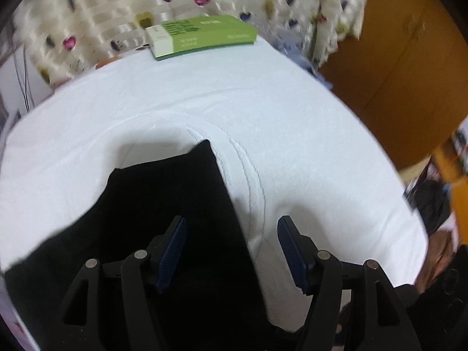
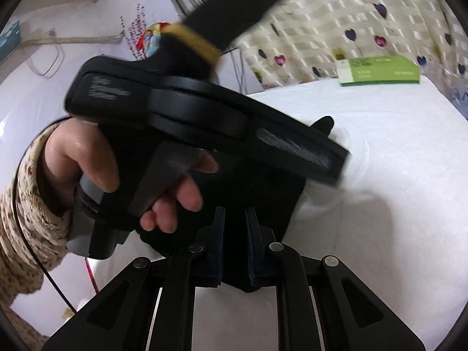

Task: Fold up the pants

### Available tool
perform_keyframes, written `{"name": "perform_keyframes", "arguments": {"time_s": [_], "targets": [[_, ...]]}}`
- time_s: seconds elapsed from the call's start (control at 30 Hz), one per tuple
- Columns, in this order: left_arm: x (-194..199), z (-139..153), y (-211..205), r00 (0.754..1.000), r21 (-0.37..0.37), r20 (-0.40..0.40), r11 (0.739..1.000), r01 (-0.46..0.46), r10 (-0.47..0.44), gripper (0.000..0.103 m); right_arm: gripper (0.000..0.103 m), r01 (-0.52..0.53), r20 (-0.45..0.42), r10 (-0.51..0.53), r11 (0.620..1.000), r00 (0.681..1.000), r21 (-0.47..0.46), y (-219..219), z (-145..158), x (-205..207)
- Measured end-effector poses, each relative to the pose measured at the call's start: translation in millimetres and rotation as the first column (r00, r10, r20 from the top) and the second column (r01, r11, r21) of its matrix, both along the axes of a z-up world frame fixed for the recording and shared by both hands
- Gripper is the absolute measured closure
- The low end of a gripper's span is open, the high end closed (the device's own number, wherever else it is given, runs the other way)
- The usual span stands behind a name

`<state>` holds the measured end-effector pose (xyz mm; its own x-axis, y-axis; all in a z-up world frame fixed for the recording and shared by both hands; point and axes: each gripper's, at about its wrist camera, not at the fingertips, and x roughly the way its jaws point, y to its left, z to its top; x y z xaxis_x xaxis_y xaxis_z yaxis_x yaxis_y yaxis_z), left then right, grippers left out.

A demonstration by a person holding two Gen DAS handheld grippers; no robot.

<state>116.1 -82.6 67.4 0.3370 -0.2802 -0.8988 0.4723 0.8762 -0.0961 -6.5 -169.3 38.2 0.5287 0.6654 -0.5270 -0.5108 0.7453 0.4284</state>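
Note:
The black pants (image 1: 163,219) lie folded on the white sheet (image 1: 307,134). My left gripper (image 1: 231,248) is open above their right edge, one finger over the cloth and one over the sheet. In the right wrist view my right gripper (image 2: 235,245) has its pads close together with black pants cloth (image 2: 280,204) between and beyond them. The left hand-held gripper's body (image 2: 204,122) crosses that view above the pants.
A green and white box (image 1: 201,35) sits at the far edge of the sheet; it also shows in the right wrist view (image 2: 380,71). A heart-patterned curtain (image 1: 117,8) hangs behind. A brown cardboard surface (image 1: 409,73) stands to the right.

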Motion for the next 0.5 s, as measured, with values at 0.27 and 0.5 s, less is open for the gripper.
{"name": "perform_keyframes", "arguments": {"time_s": [0.27, 0.5], "targets": [[12, -1, 7, 0.998, 0.062, 0.034, 0.996, -0.060, 0.058, 0.047, 0.090, -0.012, 0.005, 0.012, 1.000, 1.000, -0.007, -1, -3, -3], [21, -16, 24, 0.995, 0.015, -0.021, 0.996, -0.092, 0.093, 0.090, 0.084, 0.046, 0.001, -0.046, 0.998, 0.999, -0.047, -7, -4, -5]]}}
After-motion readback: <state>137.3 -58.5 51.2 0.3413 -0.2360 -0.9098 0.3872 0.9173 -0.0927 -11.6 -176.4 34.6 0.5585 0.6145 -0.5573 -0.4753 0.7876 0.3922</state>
